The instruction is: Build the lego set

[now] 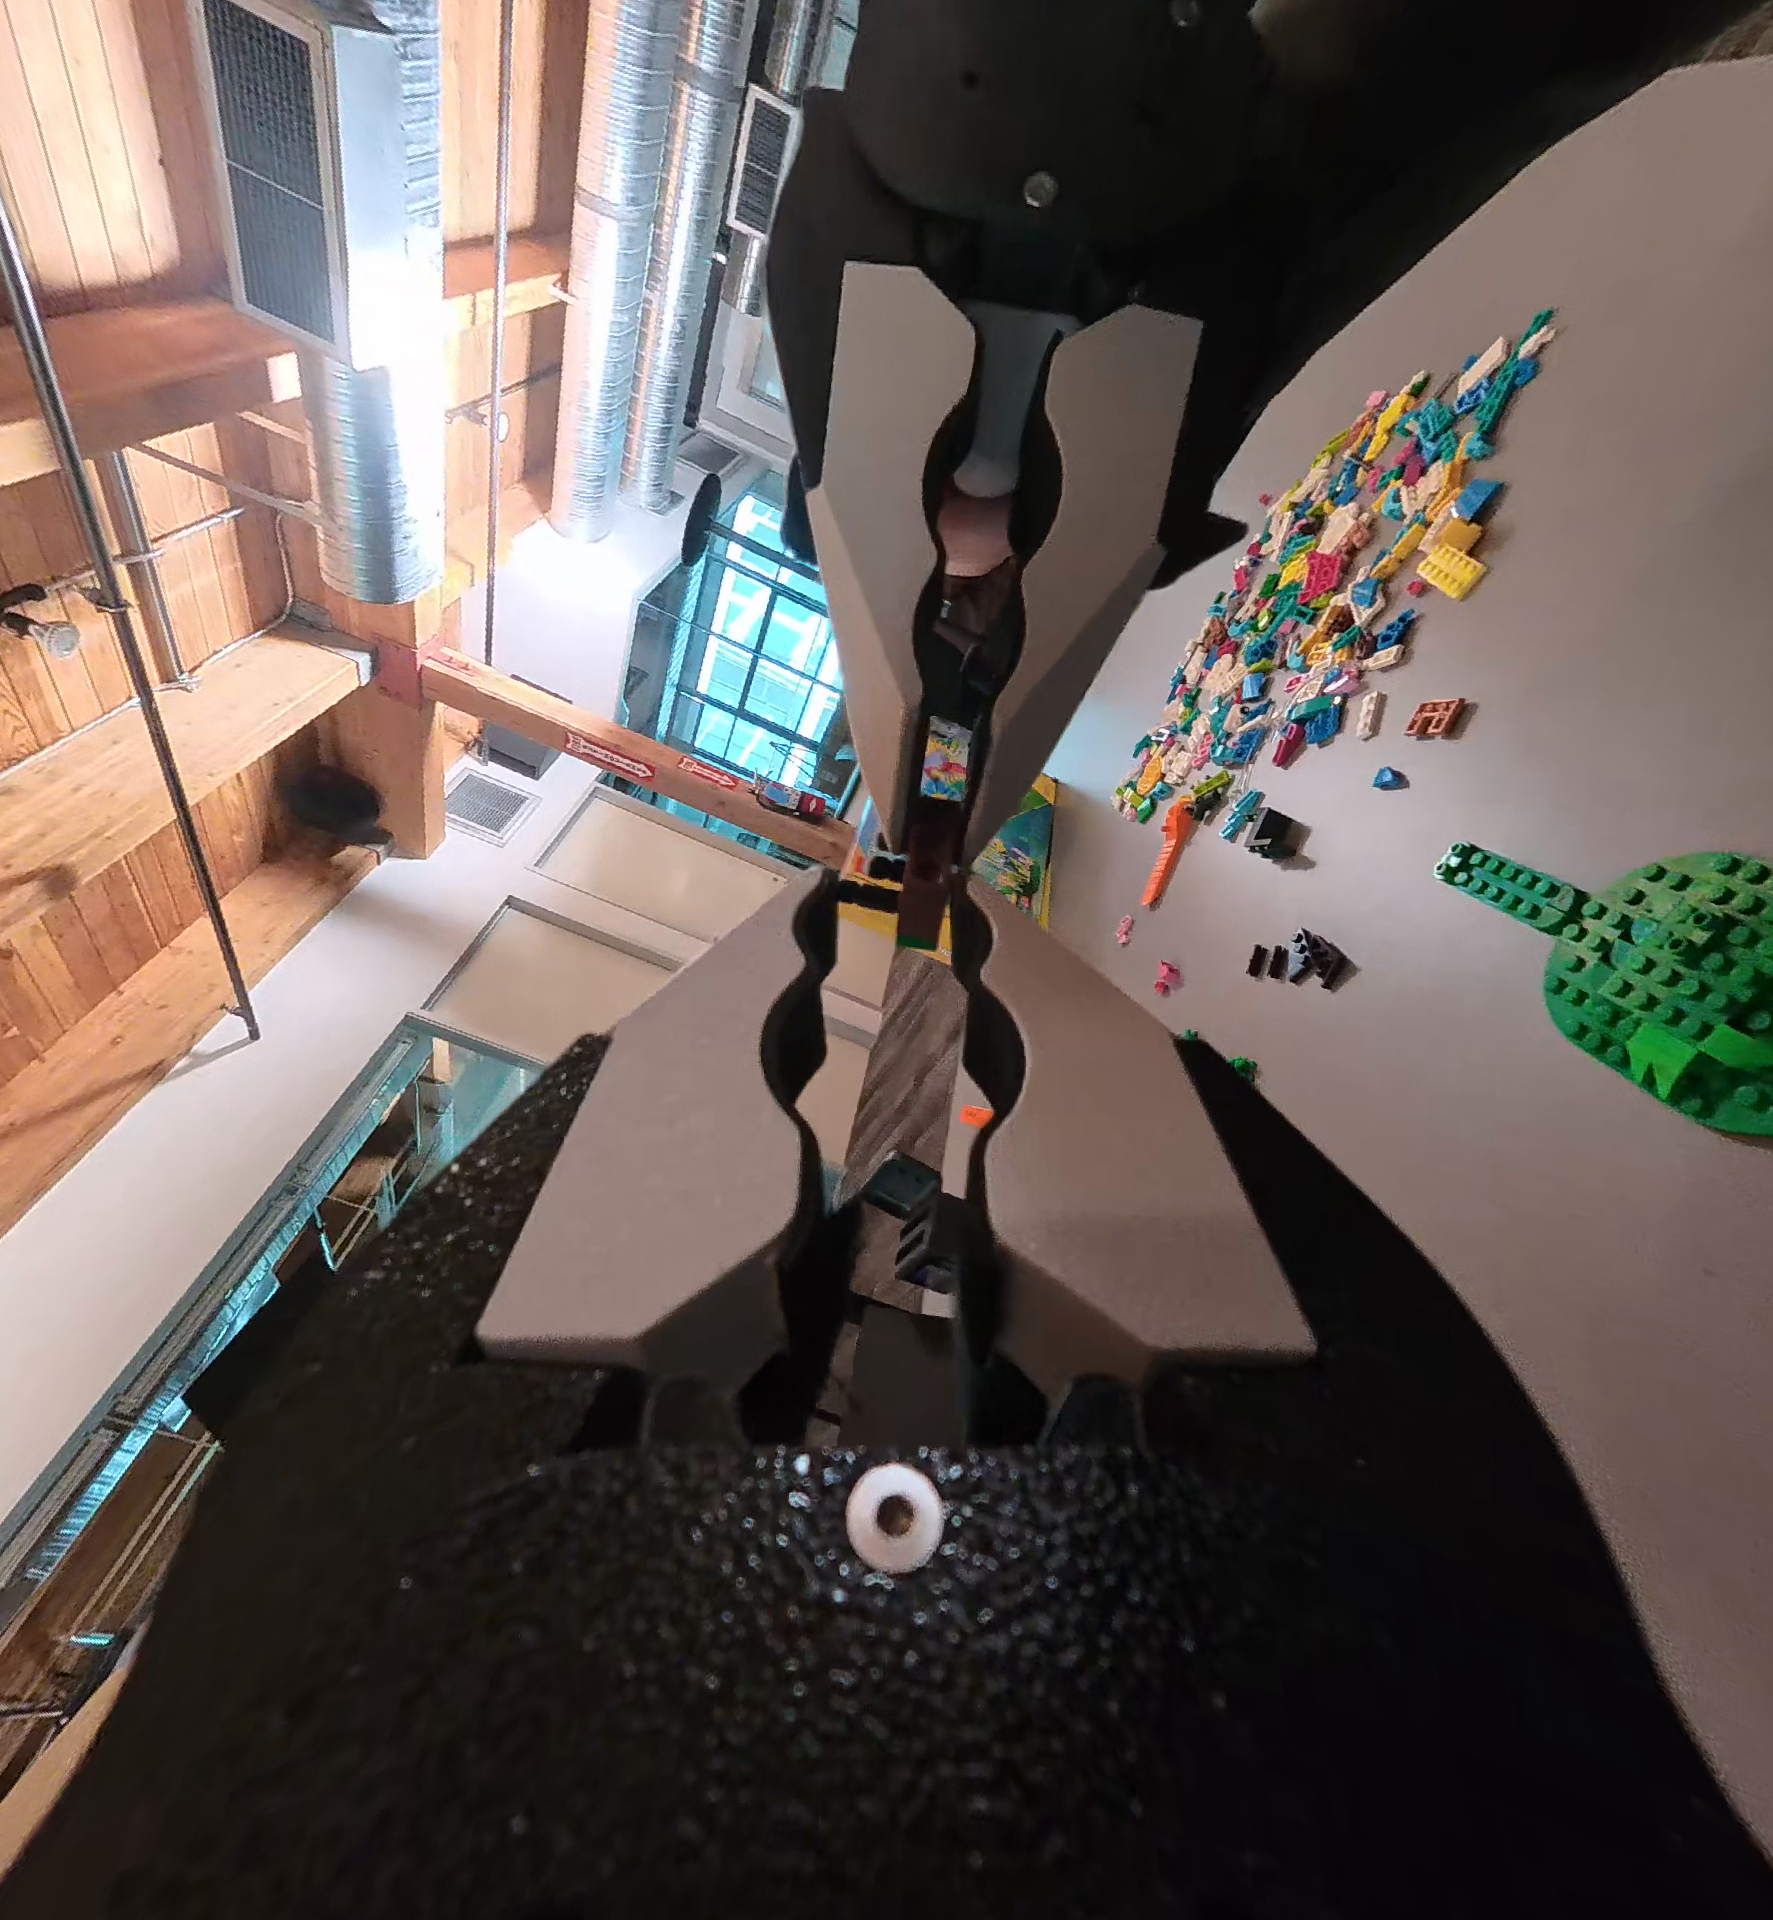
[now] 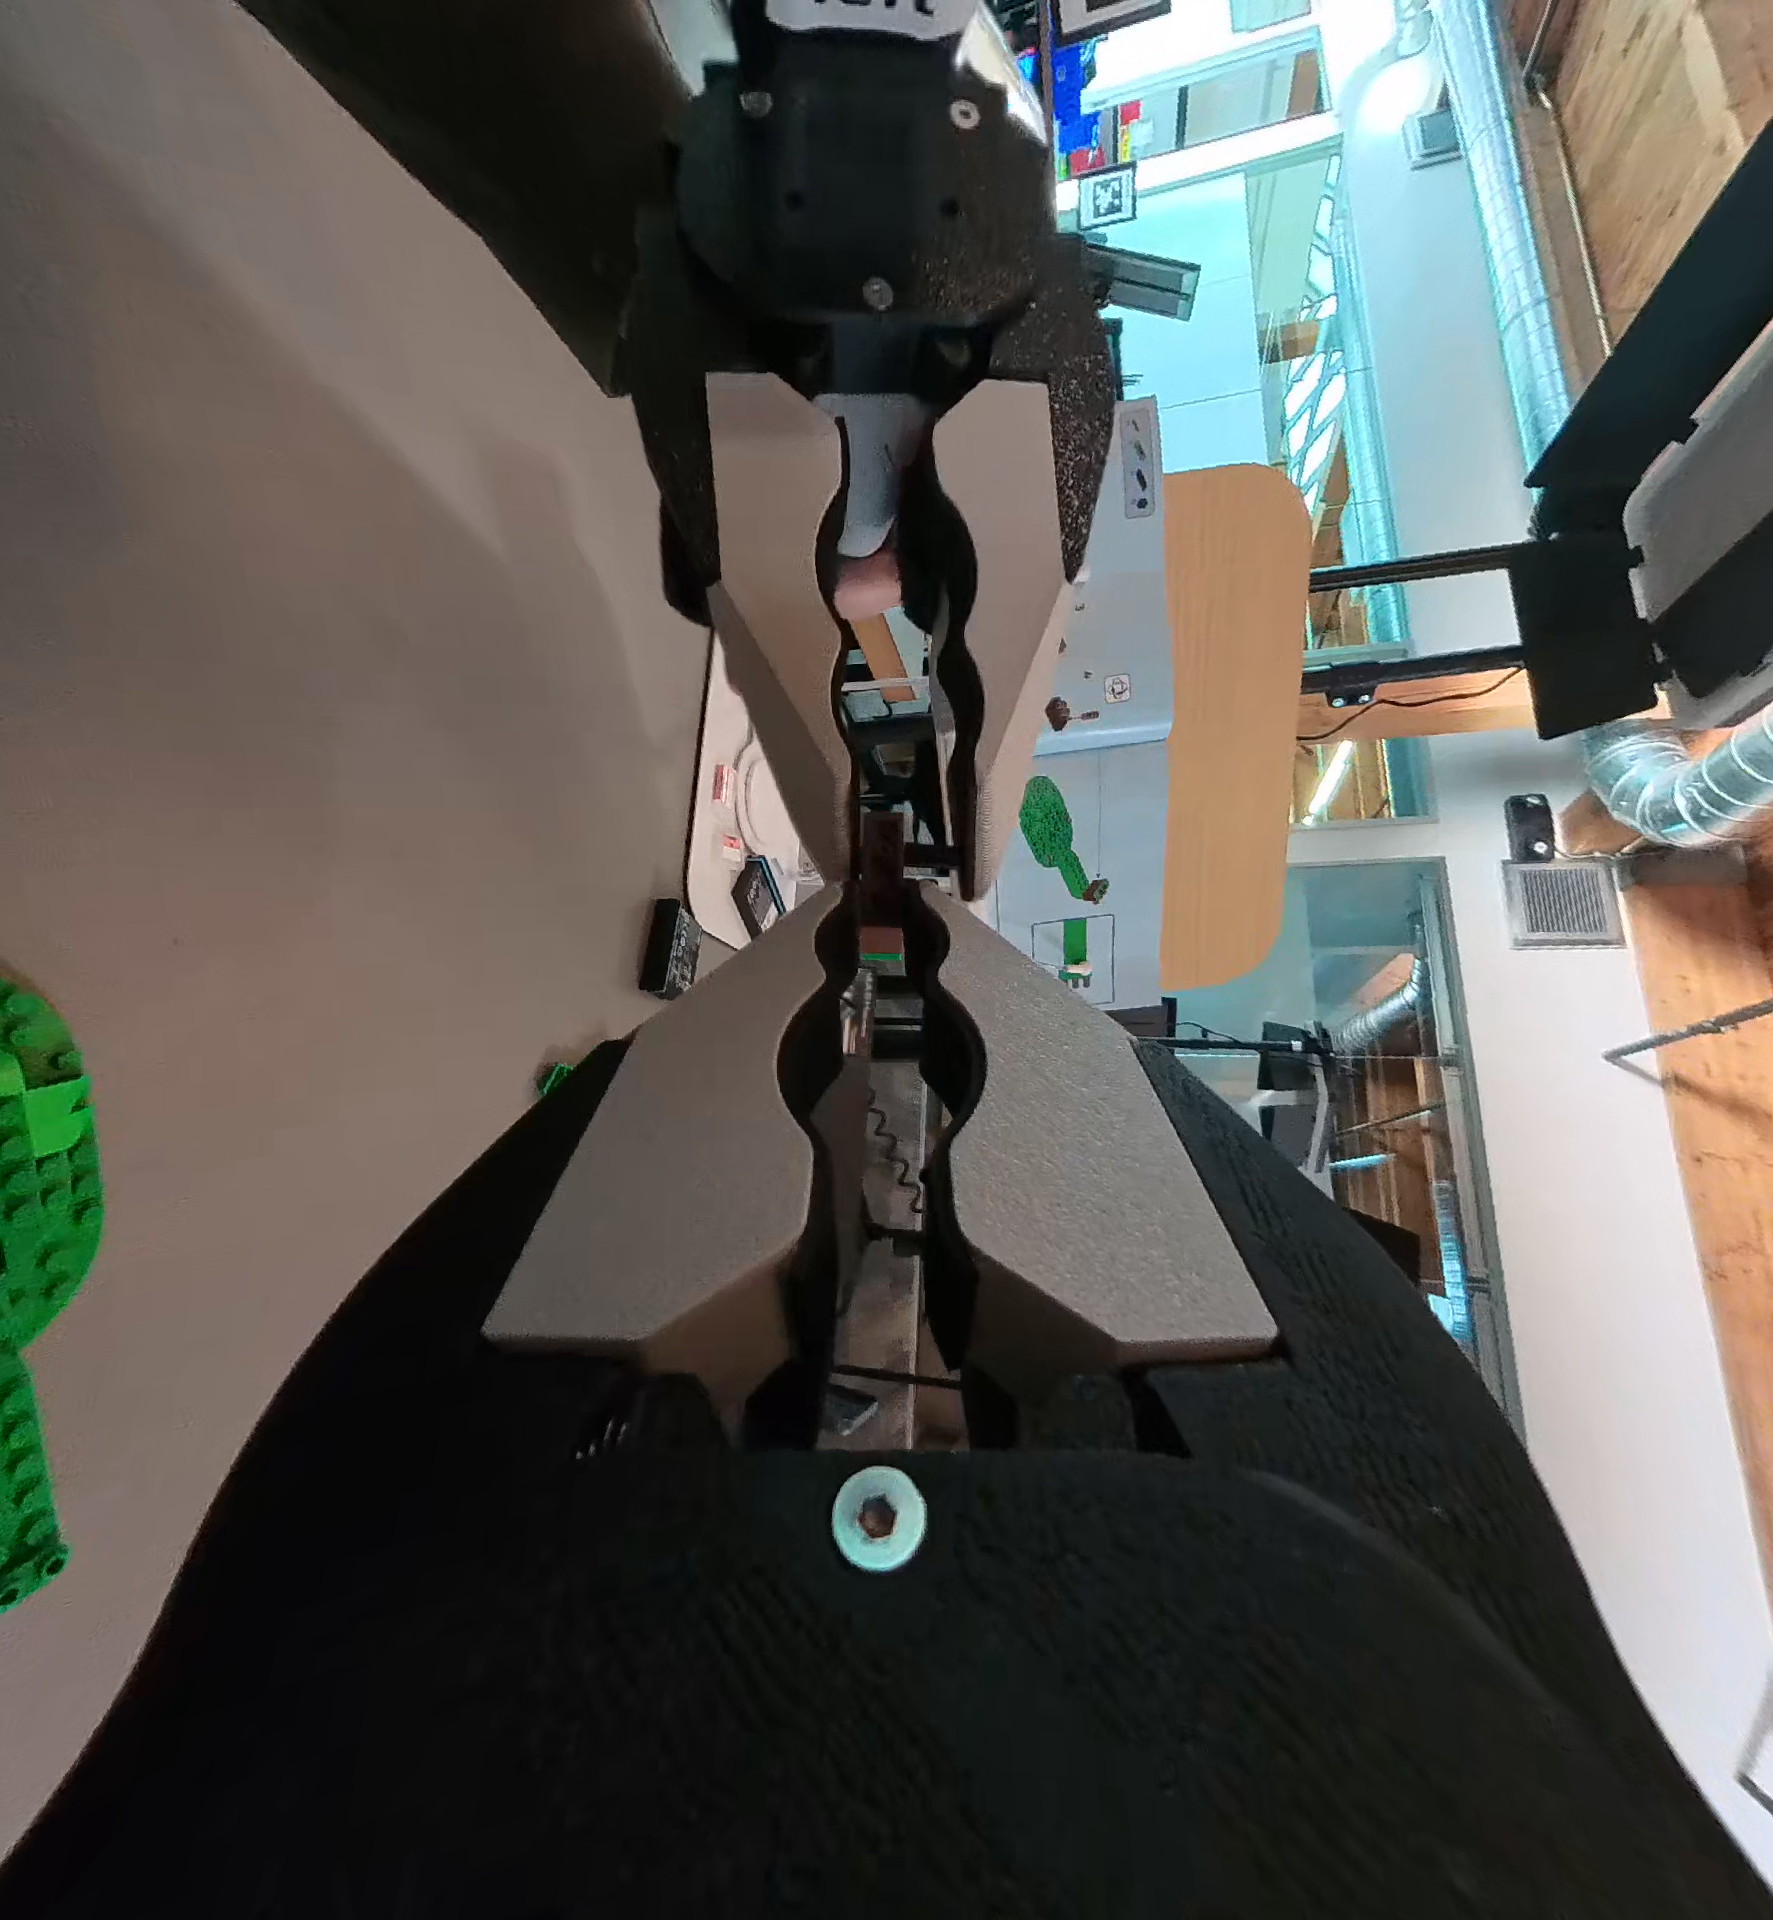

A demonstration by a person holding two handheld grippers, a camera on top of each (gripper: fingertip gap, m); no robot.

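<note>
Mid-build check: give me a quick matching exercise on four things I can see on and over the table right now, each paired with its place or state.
Things:
1. green round plate build
2. loose brick pile
3. orange tool
4. brown piece

Places or states:
A. pinched in the air between the left gripper and right gripper, tip to tip
B. spread multicoloured across the table
C. lies alone at the pile's near edge
D. flat on the table, a studded arm sticking out

Pairs: 1-D, 2-B, 3-C, 4-A
</note>
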